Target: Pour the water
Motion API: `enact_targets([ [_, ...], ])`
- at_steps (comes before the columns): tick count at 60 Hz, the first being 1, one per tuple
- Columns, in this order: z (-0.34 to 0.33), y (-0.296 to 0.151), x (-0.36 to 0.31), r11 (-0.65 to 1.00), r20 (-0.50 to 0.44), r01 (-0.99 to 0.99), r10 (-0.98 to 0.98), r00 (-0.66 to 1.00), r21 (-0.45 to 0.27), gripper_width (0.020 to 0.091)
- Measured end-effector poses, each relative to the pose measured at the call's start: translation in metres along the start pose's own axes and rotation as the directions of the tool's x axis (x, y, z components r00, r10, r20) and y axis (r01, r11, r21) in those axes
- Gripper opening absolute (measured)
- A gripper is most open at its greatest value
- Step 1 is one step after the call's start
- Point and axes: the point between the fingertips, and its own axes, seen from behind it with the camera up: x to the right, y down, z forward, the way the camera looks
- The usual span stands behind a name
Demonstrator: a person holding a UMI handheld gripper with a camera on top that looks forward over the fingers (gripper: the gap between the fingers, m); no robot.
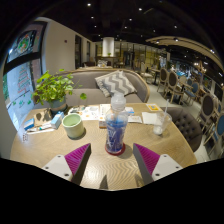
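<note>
A clear plastic water bottle [117, 125] with a blue label and white cap stands upright on a round coaster on the light wooden table [50, 148]. It is just ahead of my gripper [112, 160], centred on the gap between the fingers. The gripper is open, its magenta pads [78, 157] spread wide to either side, touching nothing. A green cup [73, 125] stands to the left of the bottle. A clear glass [160, 122] stands to the right, near the table's far edge.
A potted green plant [53, 92] and a small orange item [40, 117] sit at the table's left. Papers [93, 112] lie behind the bottle. A grey sofa with a patterned cushion [116, 82] stands beyond the table, chairs [205, 105] to the right.
</note>
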Motion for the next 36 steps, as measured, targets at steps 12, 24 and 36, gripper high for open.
enact_targets([
  [12,-0.1,-0.008,-0.032,1.0,0.04,-0.003,0.004,0.999,-0.02,0.0853],
  [24,-0.147,-0.005,-0.049,1.0,0.059,0.021,-0.02,0.998,-0.019,0.0855],
  [36,-0.163,-0.004,-0.049,0.999,0.06,0.03,-0.029,0.998,-0.016,0.0853],
])
